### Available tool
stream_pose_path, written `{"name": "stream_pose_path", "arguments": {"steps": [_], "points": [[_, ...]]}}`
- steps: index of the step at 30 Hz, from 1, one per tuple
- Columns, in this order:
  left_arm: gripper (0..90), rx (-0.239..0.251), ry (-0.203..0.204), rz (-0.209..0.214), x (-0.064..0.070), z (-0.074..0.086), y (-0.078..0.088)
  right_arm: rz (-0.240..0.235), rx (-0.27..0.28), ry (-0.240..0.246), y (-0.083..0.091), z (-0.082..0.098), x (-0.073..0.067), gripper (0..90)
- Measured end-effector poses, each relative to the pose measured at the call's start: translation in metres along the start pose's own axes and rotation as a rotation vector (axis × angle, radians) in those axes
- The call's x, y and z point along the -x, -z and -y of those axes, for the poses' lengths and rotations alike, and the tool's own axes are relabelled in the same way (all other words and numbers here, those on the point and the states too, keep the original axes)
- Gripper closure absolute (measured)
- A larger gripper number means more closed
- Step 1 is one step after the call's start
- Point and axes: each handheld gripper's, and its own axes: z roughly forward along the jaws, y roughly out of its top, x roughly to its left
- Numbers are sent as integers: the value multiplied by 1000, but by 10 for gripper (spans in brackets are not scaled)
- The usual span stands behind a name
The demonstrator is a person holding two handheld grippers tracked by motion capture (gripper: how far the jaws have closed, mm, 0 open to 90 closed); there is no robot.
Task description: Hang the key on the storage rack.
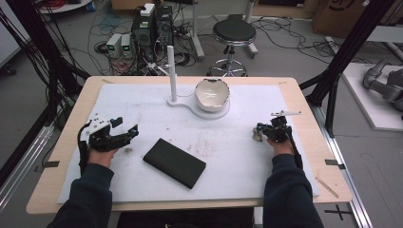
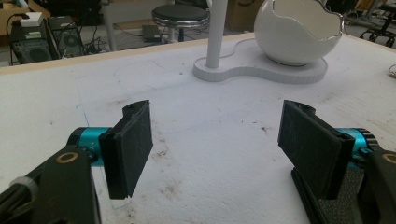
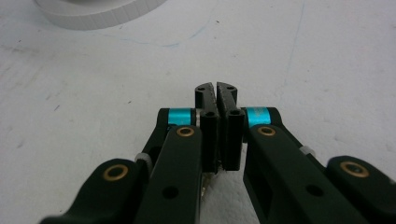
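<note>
My left gripper [image 1: 126,126] [image 2: 217,144] rests open over the white mat at the left, with nothing between its jaws. A flat black case [image 1: 175,163] [image 2: 336,205] lies just to its right, partly under one jaw in the left gripper view. My right gripper [image 1: 259,131] [image 3: 215,91] sits at the right of the mat, its jaws pressed together. A small greyish metal bundle [image 1: 256,136] [image 3: 205,184] hangs at its tips; what it is stays unclear. Far back stands a white stand [image 1: 190,102] [image 2: 261,72] with a pole [image 1: 171,71] and an egg-shaped bowl [image 1: 212,94] [image 2: 299,32].
The white mat [image 1: 237,156] covers most of the wooden table [image 1: 304,109]. Behind the table are a black stool [image 1: 233,33], computer boxes [image 1: 152,26] and cables on the floor. Black frame posts [image 1: 332,80] stand at both sides.
</note>
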Motion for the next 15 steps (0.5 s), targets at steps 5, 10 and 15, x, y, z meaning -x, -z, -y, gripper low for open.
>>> {"name": "stream_pose_path", "arguments": {"steps": [5,10,15], "points": [[263,-2,0,2,0,0,-1,1,5,-5,-2,0,2,873],[263,-6,1,0,0,1,-1,18,-6,29,-5,0,-1,884],[264,-4,4,2,0,1,-1,11,29,62,2,-2,-3,894]]}}
